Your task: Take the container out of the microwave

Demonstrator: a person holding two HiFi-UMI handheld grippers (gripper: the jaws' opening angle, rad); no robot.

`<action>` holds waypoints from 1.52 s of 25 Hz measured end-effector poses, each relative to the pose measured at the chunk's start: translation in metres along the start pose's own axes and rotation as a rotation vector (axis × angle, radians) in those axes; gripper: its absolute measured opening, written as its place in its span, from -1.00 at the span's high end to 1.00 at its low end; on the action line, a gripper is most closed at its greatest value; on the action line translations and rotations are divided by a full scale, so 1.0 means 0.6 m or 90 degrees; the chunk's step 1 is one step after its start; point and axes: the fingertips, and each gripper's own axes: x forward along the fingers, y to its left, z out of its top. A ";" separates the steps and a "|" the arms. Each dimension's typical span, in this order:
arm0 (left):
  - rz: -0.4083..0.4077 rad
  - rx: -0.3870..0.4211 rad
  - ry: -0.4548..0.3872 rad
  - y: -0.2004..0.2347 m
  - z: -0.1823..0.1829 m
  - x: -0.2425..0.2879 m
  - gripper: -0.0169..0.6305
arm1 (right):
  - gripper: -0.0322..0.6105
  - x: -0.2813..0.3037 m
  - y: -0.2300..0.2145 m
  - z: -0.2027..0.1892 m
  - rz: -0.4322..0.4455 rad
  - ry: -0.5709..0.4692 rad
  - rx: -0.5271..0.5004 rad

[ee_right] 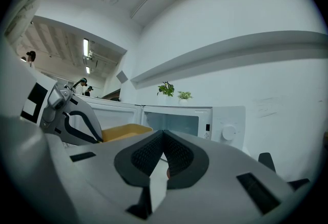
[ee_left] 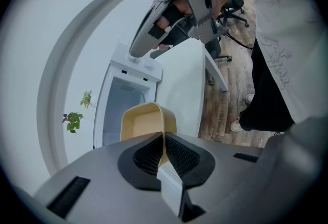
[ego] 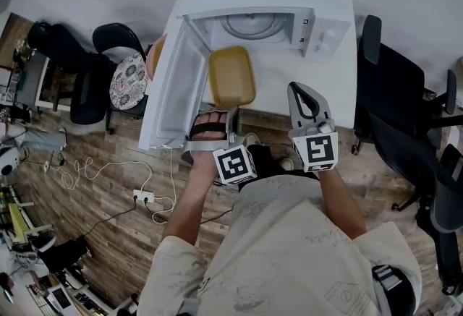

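While your left gripper [ee_left: 164, 141] pinches the near rim of the yellow container [ego: 231, 76], that container hangs just outside the open microwave [ego: 329, 29], beside its swung-out door [ego: 173, 90]. Your right gripper [ee_right: 163, 136], closed on nothing, sits just right of it.

Pale line-printed shirt [ego: 289, 249]; grey left gripper [ego: 228, 116] bears a black-and-white marker cube [ego: 234, 164].
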 end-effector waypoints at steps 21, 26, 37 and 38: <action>-0.002 0.004 -0.003 0.007 0.010 0.000 0.88 | 0.85 0.001 -0.002 0.005 0.007 0.002 -0.001; 0.002 0.009 -0.007 0.009 0.018 0.001 0.88 | 0.85 -0.002 -0.008 0.005 0.005 0.004 -0.004; 0.006 0.000 -0.013 0.013 0.028 0.005 0.88 | 0.85 -0.005 -0.013 0.006 0.009 0.010 -0.017; 0.006 -0.002 -0.015 0.012 0.029 0.005 0.88 | 0.85 -0.004 -0.014 0.005 0.008 0.011 -0.016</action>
